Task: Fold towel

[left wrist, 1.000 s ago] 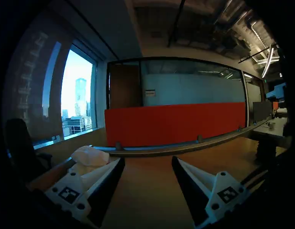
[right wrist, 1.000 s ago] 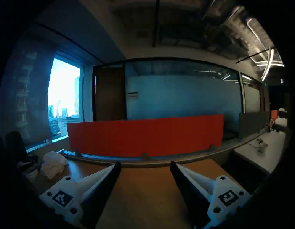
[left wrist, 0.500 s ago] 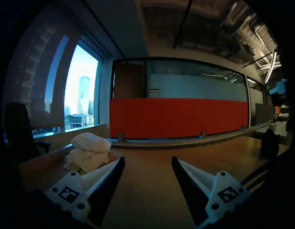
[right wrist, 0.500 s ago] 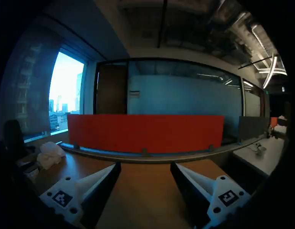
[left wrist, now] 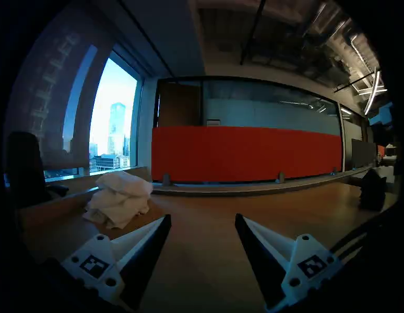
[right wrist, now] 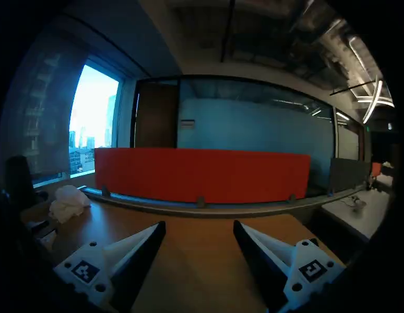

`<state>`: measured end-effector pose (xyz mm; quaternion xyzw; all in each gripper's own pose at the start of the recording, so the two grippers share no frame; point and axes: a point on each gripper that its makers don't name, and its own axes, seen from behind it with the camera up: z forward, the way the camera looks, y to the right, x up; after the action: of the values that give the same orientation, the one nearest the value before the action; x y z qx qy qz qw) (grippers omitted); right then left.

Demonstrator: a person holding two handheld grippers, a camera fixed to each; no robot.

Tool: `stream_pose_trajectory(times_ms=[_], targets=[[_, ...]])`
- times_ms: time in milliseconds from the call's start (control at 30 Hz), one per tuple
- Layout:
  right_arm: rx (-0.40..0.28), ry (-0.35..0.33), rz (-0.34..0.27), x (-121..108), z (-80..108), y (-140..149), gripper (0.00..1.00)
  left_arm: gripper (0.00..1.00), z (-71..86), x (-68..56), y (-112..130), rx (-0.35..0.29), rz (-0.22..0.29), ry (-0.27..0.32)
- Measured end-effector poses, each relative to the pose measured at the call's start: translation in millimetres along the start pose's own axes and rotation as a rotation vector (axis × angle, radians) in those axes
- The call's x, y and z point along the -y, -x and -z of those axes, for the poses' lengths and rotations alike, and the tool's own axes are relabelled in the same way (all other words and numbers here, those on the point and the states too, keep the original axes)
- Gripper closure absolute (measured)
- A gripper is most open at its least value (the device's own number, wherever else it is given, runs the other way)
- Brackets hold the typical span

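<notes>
— Nearest first: what do our tongs hold?
— Nothing. The left gripper (left wrist: 202,218) has its fingers spread wide over the bare desk (left wrist: 202,250). The right gripper (right wrist: 198,224) stands just as wide, with nothing between.
— And the towel?
— The towel (left wrist: 118,199) lies crumpled in a white heap on the desk, ahead and left of our left gripper, near the window side. We judge it soft, light and limp. It will sag from any hold, so we'd seek a free corner or hem at its edge rather than pinch the bulk.
— What do the views give us?
— The left gripper view brings the towel close enough to read its folds, with a dark object (left wrist: 372,189) far right. The right gripper view sets the towel (right wrist: 69,202) small, well off to the left, and adds a pale desk (right wrist: 366,208) beyond ours. Farthest stands the red screen (left wrist: 246,154).
</notes>
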<state>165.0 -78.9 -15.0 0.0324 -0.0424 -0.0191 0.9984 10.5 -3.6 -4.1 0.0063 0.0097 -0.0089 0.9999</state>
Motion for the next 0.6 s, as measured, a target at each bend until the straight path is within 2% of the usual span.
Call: stream_pose_trajectory(times_ms=[600], targets=[[0.009,-0.01,-0.016,-1.1,-5.2,6.4,0.0,0.1,-3.7,1.9,9.5,0.016,-0.017,-0.009]])
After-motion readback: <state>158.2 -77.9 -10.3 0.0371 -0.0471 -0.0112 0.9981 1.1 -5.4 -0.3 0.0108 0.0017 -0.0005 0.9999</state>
